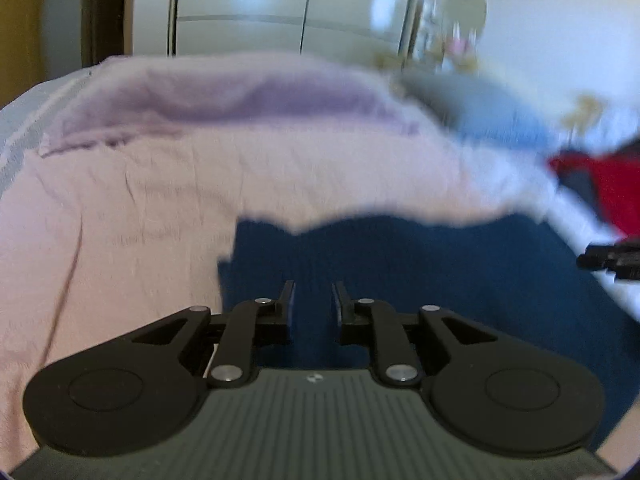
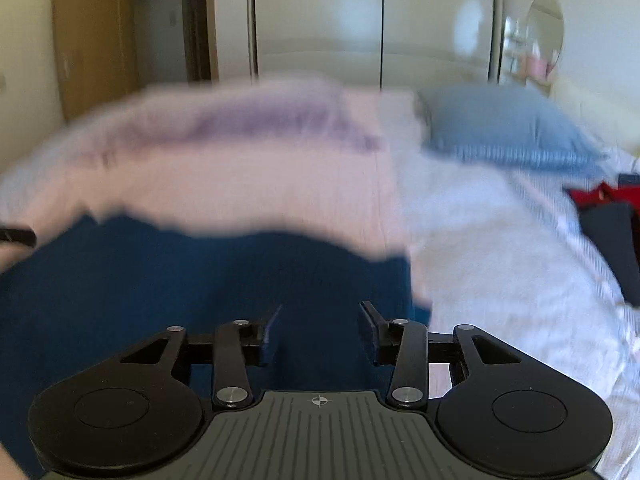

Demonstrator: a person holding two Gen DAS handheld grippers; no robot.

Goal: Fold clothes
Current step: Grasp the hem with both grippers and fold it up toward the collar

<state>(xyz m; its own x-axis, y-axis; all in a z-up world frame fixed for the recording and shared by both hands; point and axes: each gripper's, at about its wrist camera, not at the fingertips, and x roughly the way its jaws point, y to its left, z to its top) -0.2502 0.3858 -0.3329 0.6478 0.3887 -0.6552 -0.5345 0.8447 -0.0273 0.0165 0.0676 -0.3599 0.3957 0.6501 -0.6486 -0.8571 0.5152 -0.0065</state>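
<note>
Both jaws open over the dark blue garment (image 1: 420, 280) on the bed (image 2: 500, 260); left gripper (image 1: 314, 304), right gripper (image 2: 320, 328) look ready to pinch corners at five and seven o'clock.

The bed (image 2: 500, 260) carries a pink sheet (image 1: 120, 220), dark blue garment (image 2: 160, 300), blue pillow (image 2: 508, 128).

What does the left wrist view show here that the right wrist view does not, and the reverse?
Only the left wrist view: the left gripper, jaws slightly apart over the dark blue garment, nothing pinched.

Only the right wrist view: the right gripper, jaws wider apart, and a wooden door.

Both: the blue garment, pale pink bedspread, light blue pillow, red cloth, white wardrobe doors.
</note>
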